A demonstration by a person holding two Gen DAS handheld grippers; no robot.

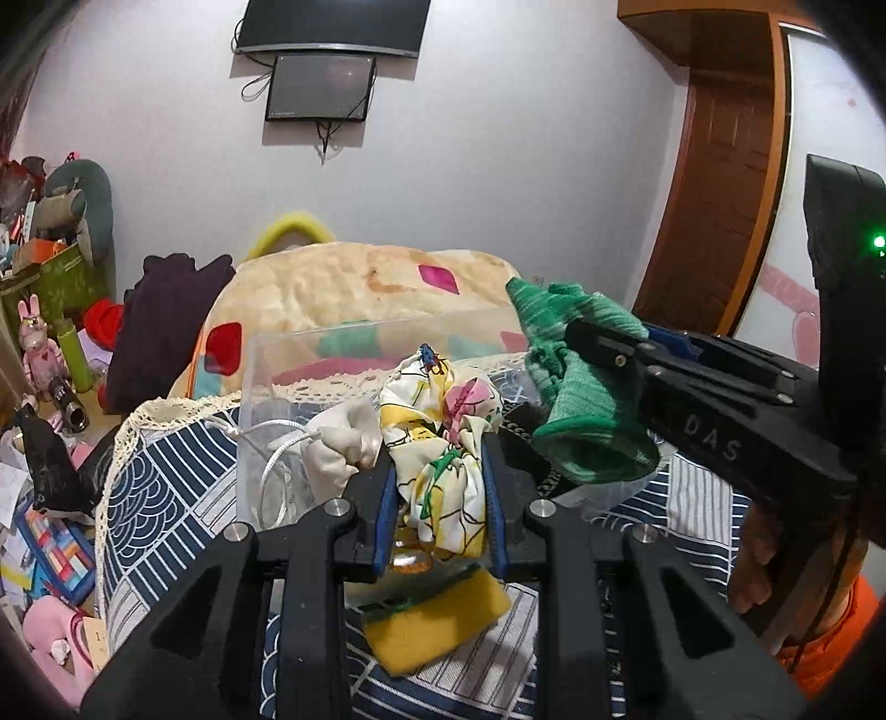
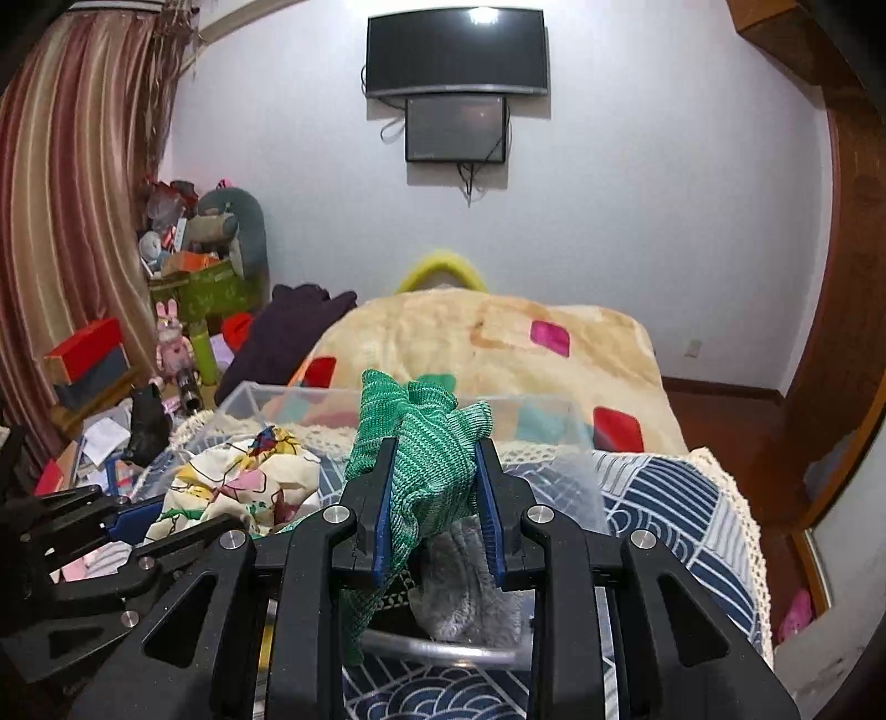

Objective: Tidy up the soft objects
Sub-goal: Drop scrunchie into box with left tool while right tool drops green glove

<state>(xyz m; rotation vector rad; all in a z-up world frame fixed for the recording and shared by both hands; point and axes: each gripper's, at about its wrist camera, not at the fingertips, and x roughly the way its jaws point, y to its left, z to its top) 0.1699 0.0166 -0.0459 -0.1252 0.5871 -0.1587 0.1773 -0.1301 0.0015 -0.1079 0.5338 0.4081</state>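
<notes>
My left gripper (image 1: 440, 443) is shut on a white floral cloth (image 1: 443, 443) with yellow, pink and green print, held above a clear plastic box (image 1: 260, 354). My right gripper (image 2: 434, 462) is shut on a green knit cloth (image 2: 426, 443), also over the clear box (image 2: 554, 412). In the left wrist view the right gripper (image 1: 570, 338) comes in from the right with the green cloth (image 1: 576, 399). In the right wrist view the left gripper (image 2: 130, 515) sits at lower left with the floral cloth (image 2: 243, 482). A grey fuzzy item (image 2: 470, 592) and a white drawstring pouch (image 1: 338, 443) lie in the box.
A yellow sponge (image 1: 432, 620) lies on the blue patterned bedcover (image 1: 166, 471) below the left gripper. A beige blanket (image 1: 376, 282) is piled behind the box. Clutter with toys, boxes and a dark garment (image 1: 160, 332) fills the left side. Two screens (image 2: 457, 50) hang on the wall.
</notes>
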